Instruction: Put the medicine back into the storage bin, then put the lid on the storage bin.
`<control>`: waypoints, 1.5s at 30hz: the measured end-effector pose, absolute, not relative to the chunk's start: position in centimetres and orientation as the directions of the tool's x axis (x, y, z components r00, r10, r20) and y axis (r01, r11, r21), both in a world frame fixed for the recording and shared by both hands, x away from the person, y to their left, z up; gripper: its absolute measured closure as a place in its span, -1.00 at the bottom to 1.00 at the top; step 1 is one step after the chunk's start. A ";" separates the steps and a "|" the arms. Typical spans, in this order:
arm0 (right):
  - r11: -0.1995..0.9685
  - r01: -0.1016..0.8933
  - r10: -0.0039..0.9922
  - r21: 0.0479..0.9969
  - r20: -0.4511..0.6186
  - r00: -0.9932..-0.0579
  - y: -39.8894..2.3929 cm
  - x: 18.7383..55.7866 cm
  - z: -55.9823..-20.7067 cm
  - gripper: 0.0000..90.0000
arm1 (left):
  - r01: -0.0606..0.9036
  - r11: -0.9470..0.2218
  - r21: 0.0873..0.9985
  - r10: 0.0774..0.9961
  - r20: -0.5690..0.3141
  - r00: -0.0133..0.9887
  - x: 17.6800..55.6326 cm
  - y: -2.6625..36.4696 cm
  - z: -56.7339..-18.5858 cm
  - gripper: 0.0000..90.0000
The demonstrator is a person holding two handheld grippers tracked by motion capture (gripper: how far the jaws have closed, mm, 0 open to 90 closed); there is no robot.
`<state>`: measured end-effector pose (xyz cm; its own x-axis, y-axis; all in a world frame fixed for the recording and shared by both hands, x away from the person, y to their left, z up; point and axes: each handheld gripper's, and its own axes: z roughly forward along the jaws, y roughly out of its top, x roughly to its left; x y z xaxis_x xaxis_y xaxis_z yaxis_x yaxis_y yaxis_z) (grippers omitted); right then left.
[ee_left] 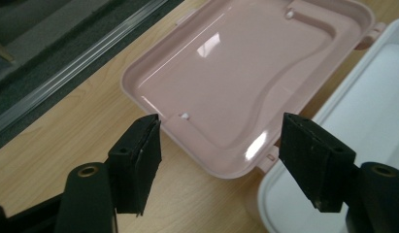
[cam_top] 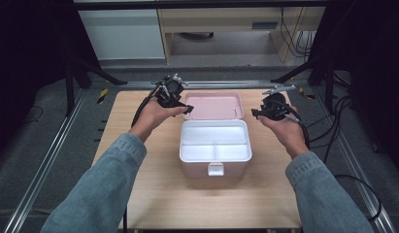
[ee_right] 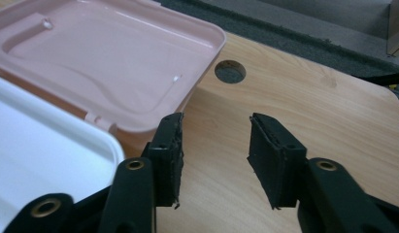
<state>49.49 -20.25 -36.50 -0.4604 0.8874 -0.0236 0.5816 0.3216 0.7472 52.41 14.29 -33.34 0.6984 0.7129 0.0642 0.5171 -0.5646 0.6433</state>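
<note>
with the pink box (cam_top: 215, 154) mid-table, lid (cam_top: 214, 106) flopped open on the far side: left gripper (cam_top: 188, 108) and right gripper (cam_top: 255, 113) flanking it, both empty. left gripper view: jaws apart over glossy, stiff, slippery lid (ee_left: 236, 73); best grabbed by the rim. right gripper view: jaws apart, beside lid corner (ee_right: 207, 34).

- The pink plastic box with a white divided tray (cam_top: 215, 145) sits mid-frame on the light wooden desk (cam_top: 153, 194).
- Its hinged pink lid (cam_top: 214, 106) lies flat behind it, toward the upper frame.
</note>
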 end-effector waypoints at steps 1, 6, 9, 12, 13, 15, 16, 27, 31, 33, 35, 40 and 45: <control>0.315 0.584 0.887 0.749 -0.014 -0.461 -20.2 49.9 -36.4 0.35 | 0.522 -0.562 0.642 0.719 0.066 0.692 52.6 14.5 -33.4 -0.28; 0.305 0.591 0.887 0.747 0.003 -0.462 -19.6 51.4 -35.9 0.44 | 0.558 -0.523 0.644 0.760 0.056 0.648 53.6 15.4 -34.0 -0.22; 0.305 0.592 0.888 0.746 0.001 -0.459 -19.3 52.3 -35.6 0.48 | 0.575 -0.493 0.654 0.782 0.043 0.622 54.2 15.6 -34.3 -0.16; 0.300 0.601 0.892 0.741 0.006 -0.453 -19.0 53.2 -35.3 0.48 | 0.582 -0.482 0.655 0.790 0.037 0.612 54.5 15.4 -34.5 -0.13; 0.298 0.602 0.893 0.741 0.007 -0.451 -18.9 53.5 -35.2 0.48 | 0.582 -0.480 0.656 0.792 0.040 0.609 54.5 15.2 -34.6 -0.13; 0.294 0.606 0.894 0.739 0.011 -0.447 -18.8 54.1 -35.1 0.51 | 0.580 -0.487 0.653 0.793 0.051 0.607 54.6 15.0 -34.7 -0.10; 0.295 0.607 0.896 0.738 0.006 -0.444 -18.7 54.4 -35.1 0.52 | 0.580 -0.486 0.655 0.793 0.050 0.608 54.7 14.9 -34.8 -0.10; 0.285 0.655 0.903 0.700 0.032 -0.428 -17.5 57.3 -36.3 0.43 | 0.601 -0.458 0.655 0.825 0.063 0.561 56.1 14.7 -36.0 -0.08; 0.270 0.681 0.909 0.681 0.053 -0.413 -17.0 58.1 -37.3 0.38 | 0.620 -0.449 0.643 0.841 0.068 0.537 56.4 14.9 -36.4 -0.07; 0.265 0.693 0.910 0.670 0.064 -0.410 -16.6 58.4 -37.8 0.38 | 0.629 -0.447 0.636 0.844 0.068 0.532 56.5 14.9 -36.6 -0.06; 0.269 0.699 0.911 0.662 0.060 -0.408 -16.2 58.6 -38.2 0.37 | 0.629 -0.451 0.633 0.846 0.080 0.527 56.6 14.9 -36.7 -0.06; 0.269 0.721 0.920 0.638 0.051 -0.388 -15.3 59.3 -39.3 0.38 | 0.639 -0.439 0.632 0.857 0.079 0.510 57.2 14.9 -37.2 -0.05; 0.265 0.734 0.921 0.625 0.062 -0.385 -15.0 59.7 -40.1 0.43 | 0.658 -0.432 0.616 0.862 0.066 0.503 57.9 14.9 -38.2 -0.03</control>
<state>59.75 -14.98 -40.05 -0.3847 0.9210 0.0616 0.7345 0.2651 0.6247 57.87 14.86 -38.18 0.5031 0.8617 0.0664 0.6585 -0.4319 0.6163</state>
